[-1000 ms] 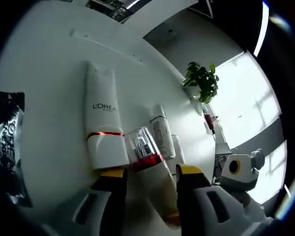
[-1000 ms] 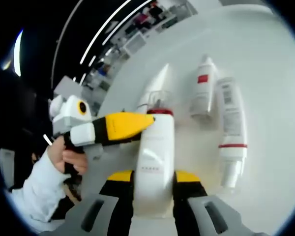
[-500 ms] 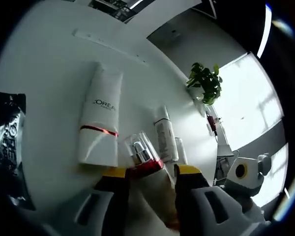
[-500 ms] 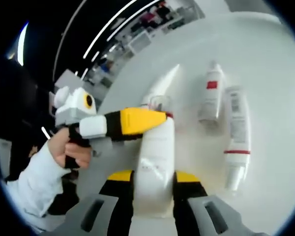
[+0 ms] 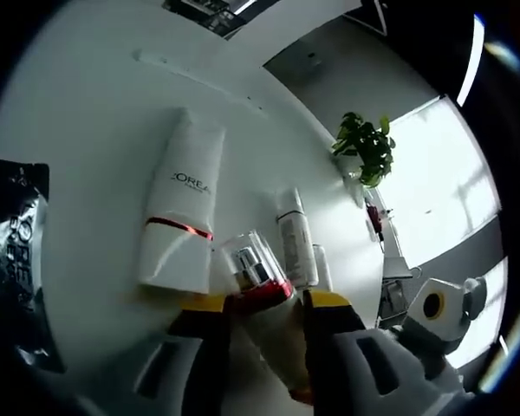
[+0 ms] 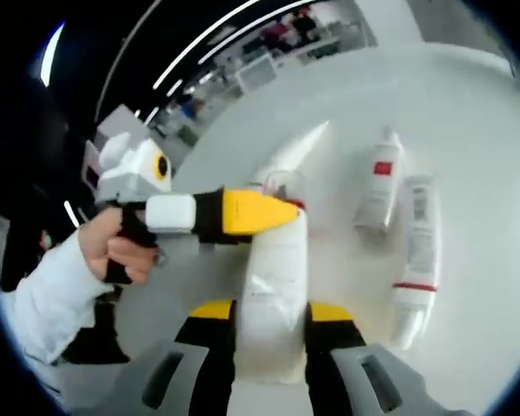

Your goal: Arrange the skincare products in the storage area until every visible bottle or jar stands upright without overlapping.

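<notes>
Right gripper [image 6: 269,316]: we see jaws clamped on white pump bottle [image 6: 276,282], clear-capped, lifted off table. Left gripper [image 5: 262,305]: jaws closed at its red collar. Round white table [image 5: 87,130] w/ L'Oréal tube [image 5: 182,212], 2 slim bottles [image 6: 405,234] lying flat; black pouch [image 5: 9,260] at edge. Potted plant [image 5: 364,149], bright window [image 5: 438,182] beyond.

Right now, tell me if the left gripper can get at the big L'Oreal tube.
Probably not: the left gripper is shut on the pump bottle. The L'Oreal tube lies just beside it, unobstructed.
</notes>
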### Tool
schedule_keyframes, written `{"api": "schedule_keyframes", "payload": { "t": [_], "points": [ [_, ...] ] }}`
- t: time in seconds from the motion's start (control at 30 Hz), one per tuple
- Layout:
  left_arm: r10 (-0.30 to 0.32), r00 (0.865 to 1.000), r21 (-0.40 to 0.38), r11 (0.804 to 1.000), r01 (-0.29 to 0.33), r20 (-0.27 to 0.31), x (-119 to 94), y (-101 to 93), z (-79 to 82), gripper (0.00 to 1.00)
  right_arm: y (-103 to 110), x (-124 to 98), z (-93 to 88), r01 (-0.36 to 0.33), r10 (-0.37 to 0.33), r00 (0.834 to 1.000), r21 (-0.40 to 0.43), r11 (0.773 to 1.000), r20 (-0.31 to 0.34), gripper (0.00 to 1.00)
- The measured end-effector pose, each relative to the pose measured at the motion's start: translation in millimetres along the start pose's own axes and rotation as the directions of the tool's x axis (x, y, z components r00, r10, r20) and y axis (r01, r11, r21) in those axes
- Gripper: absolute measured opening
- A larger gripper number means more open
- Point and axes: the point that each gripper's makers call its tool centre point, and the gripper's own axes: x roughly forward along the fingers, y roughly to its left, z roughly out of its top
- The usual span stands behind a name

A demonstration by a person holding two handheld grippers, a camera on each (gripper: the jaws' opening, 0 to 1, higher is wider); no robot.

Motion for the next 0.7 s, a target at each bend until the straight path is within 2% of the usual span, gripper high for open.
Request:
{"api": "schedule_keyframes", "payload": {
  "t": [0.2, 0.33, 0.37, 0.47, 0.6, 0.7],
  "points": [
    [-0.014, 1.0, 0.013, 1.0, 0.013, 0.022, 3.3, 0.3, 5.8, 0.29, -5.8, 4.2, 0.8, 0.026, -0.026, 1.0, -0.053, 0.998, -0.008, 0.25],
    [-0.024, 0.998, 0.065, 0.998, 0.02, 0.057, 2.7, -5.4, 13.6, 0.28, -7.7, 7.0, 2.8, 0.05, -0.051, 0.999, -0.098, 0.994, -0.005, 0.25],
    [-0.028, 0.997, 0.115, 0.993, 0.019, 0.076, 2.7, -6.3, 19.4, 0.28, -7.2, 6.7, 4.2, 0.047, -0.047, 0.999, -0.1, 0.994, 0.001, 0.25],
    [-0.048, 0.995, 0.134, 0.99, 0.036, 0.083, 0.0, -11.2, 24.0, 0.28, -8.6, 6.9, 9.0, 0.057, -0.055, 0.998, -0.121, 0.991, 0.018, 0.25],
    [-0.078, 0.991, 0.22, 0.974, 0.053, 0.106, -3.6, -16.1, 33.6, 0.28, -7.9, 7.6, 14.1, 0.069, -0.064, 0.997, -0.166, 0.984, 0.034, 0.25],
    [-0.108, 0.987, 0.314, 0.947, 0.065, 0.122, -8.2, -23.8, 40.2, 0.28, -7.2, 7.5, 17.6, 0.069, -0.061, 0.997, -0.175, 0.982, 0.05, 0.25]
  ]
}}
